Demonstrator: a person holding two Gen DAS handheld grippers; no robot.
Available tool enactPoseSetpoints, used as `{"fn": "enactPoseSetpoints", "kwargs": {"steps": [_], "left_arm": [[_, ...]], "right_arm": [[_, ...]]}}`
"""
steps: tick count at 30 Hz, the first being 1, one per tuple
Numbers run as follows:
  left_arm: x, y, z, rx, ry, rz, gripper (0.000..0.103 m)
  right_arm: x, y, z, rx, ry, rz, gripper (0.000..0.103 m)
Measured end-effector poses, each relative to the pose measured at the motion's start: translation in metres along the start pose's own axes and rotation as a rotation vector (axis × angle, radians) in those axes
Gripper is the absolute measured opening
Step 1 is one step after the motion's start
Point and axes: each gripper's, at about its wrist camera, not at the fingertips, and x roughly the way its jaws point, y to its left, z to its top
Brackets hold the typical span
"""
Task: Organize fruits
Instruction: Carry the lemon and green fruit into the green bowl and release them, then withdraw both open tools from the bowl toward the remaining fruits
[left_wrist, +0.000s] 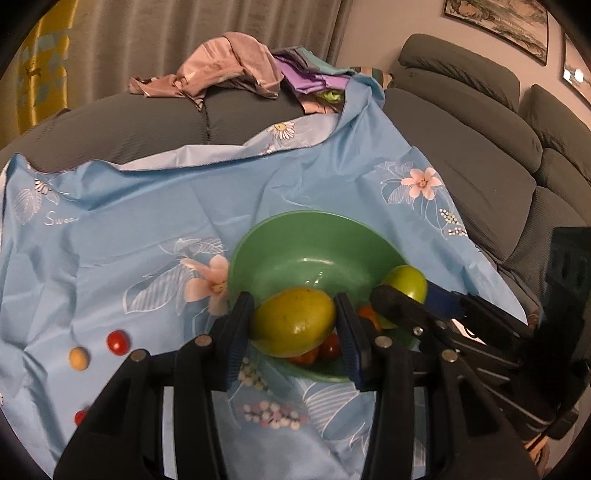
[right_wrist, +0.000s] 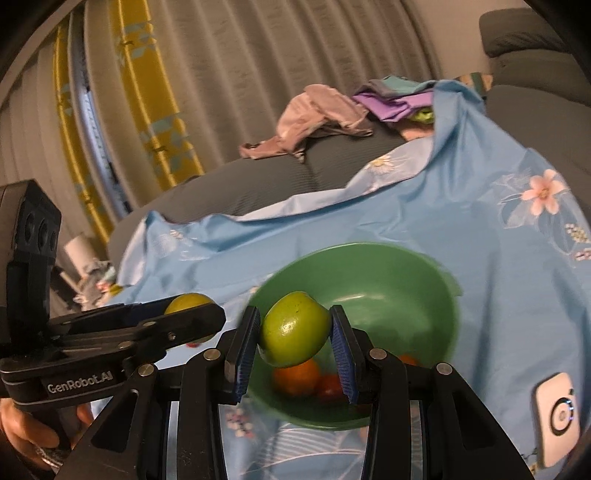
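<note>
A green bowl (left_wrist: 314, 240) (right_wrist: 406, 269) sits on a blue flowered cloth (left_wrist: 129, 229). My left gripper (left_wrist: 293, 325) is shut on a yellow-green mango (left_wrist: 295, 321) above the bowl's near rim. My right gripper (right_wrist: 293, 332) is shut on a green round fruit (right_wrist: 293, 332), also over the bowl; it shows in the left wrist view (left_wrist: 406, 284) too. An orange fruit (right_wrist: 295, 376) and a red tomato (right_wrist: 328, 387) lie in the bowl. A red tomato (left_wrist: 118, 341), a small yellow fruit (left_wrist: 78, 358) and another red one (left_wrist: 79, 417) lie on the cloth at left.
The cloth covers a grey sofa (left_wrist: 461, 155). A pile of clothes (left_wrist: 240, 70) lies at the back. Curtains (left_wrist: 147, 44) hang behind. A white device (right_wrist: 557, 417) lies on the cloth at right.
</note>
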Motion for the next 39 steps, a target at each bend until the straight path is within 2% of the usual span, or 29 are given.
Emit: {"fn": "enactPoseSetpoints", "kwargs": {"steps": [4, 13, 23, 25, 27, 31, 34, 39], "left_arm": [[0.016, -0.004, 0.006, 0.003, 0.017, -0.008, 0.044], [0.048, -0.008, 0.003, 0.006, 0.091, -0.003, 0.045], [0.058, -0.007, -0.003, -0.003, 0.119, 0.026, 0.046], [0.057, -0.005, -0.002, -0.015, 0.117, 0.039, 0.051], [0.055, -0.002, -0.001, -0.027, 0.112, 0.055, 0.064], [0.043, 0.002, 0.002, -0.044, 0.075, 0.048, 0.080], [0.032, 0.006, 0.003, -0.068, 0.042, 0.029, 0.082], [0.012, 0.016, 0.000, -0.097, 0.012, 0.052, 0.083]], "right_arm": [[0.003, -0.008, 0.001, 0.003, 0.005, -0.036, 0.040], [0.016, -0.019, -0.002, -0.024, 0.053, -0.180, 0.040], [0.024, -0.022, -0.006, -0.038, 0.101, -0.220, 0.040], [0.025, -0.022, -0.007, -0.042, 0.108, -0.229, 0.040], [0.025, -0.022, -0.007, -0.042, 0.112, -0.247, 0.040], [0.026, -0.023, -0.007, -0.040, 0.113, -0.261, 0.041], [0.025, -0.017, -0.007, -0.060, 0.101, -0.264, 0.041], [0.023, -0.007, -0.007, -0.081, 0.091, -0.241, 0.042]]}}
